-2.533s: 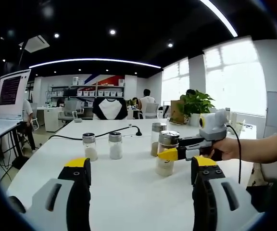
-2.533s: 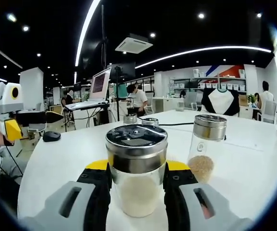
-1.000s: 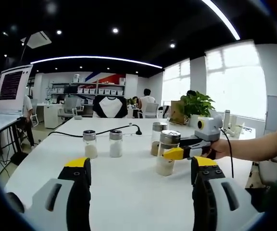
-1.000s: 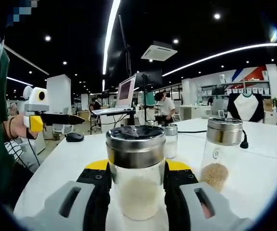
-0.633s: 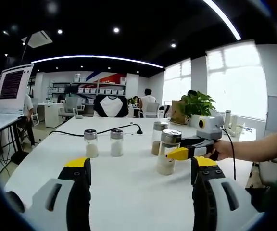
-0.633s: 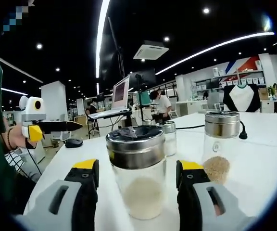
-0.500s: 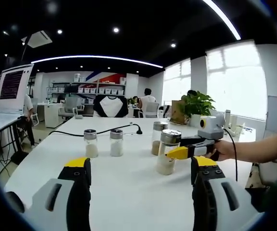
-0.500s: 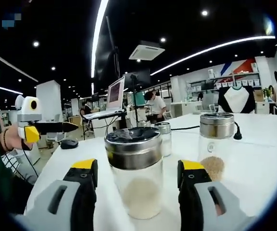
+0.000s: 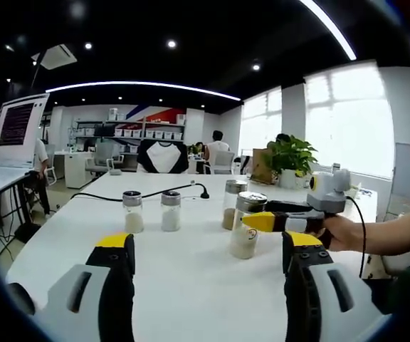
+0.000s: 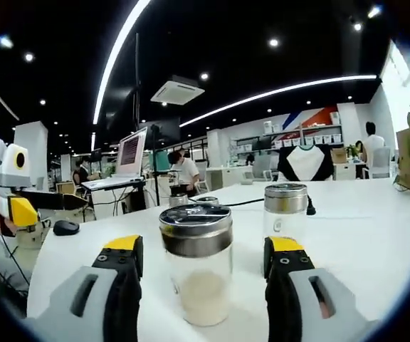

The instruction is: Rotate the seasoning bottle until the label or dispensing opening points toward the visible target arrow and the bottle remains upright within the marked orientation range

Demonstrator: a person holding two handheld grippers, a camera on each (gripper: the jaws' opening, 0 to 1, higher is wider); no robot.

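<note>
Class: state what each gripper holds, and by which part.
Nothing. The right gripper stands open around the seasoning bottle without touching; the left gripper is open, empty.

Bright, even light fills the room. It comes from long ceiling strips (image 9: 137, 89) and small round spots, and daylight blows the windows (image 9: 347, 117) on the right out to white. The white table (image 9: 191, 271) shows only faint shadows. Straight lines bow hard toward the edges. The near bottle (image 10: 196, 263) is a little soft, and so is the far office.
</note>
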